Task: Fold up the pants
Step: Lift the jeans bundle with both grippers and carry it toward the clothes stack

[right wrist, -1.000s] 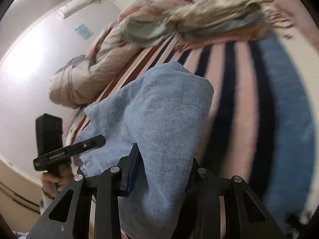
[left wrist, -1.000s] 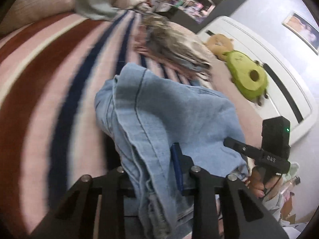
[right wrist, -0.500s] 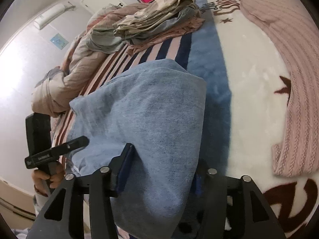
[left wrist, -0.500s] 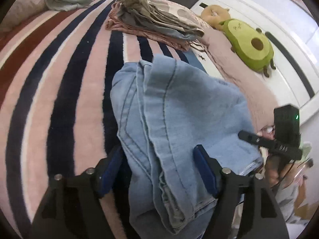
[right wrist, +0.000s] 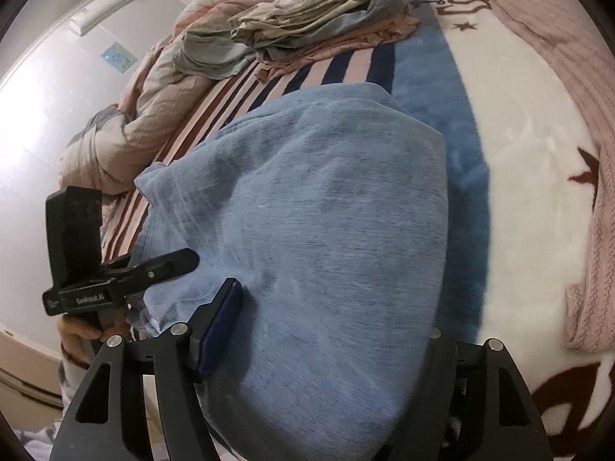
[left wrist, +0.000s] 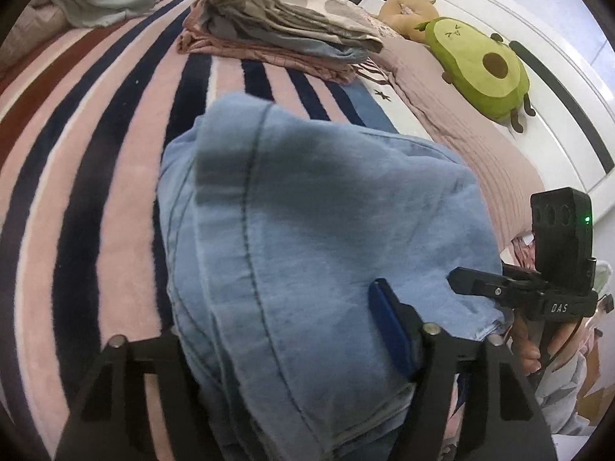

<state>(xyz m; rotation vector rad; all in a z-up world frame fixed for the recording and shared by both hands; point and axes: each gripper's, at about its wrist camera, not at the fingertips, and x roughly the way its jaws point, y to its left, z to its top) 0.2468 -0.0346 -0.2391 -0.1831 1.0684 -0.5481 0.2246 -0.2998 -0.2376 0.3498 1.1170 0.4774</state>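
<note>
The light-blue jeans (left wrist: pixel 307 238) lie in a thick folded bundle on the striped fleece blanket (left wrist: pixel 96 161), near the edge of the bed where the person stands. The left gripper (left wrist: pixel 284 349) straddles the near end of the bundle, its jaws spread wide with the denim bulging up between them; the blue pad (left wrist: pixel 388 330) on one finger rests against the cloth, but I would not call it a clamp. The right gripper (right wrist: pixel 326 345) sits the same way at the other side, jaws apart around the fabric. Denim like this looks heavy and fairly stiff for cloth, so it should keep a crease and not slide about on the fleece, though several layers make a fat edge that could slip out of a shallow pinch. A deep bite across all layers near the corners seems the safest hold. Further off sit a stack of folded clothes (left wrist: pixel 276 38) and an avocado plush (left wrist: pixel 480 65).
</note>
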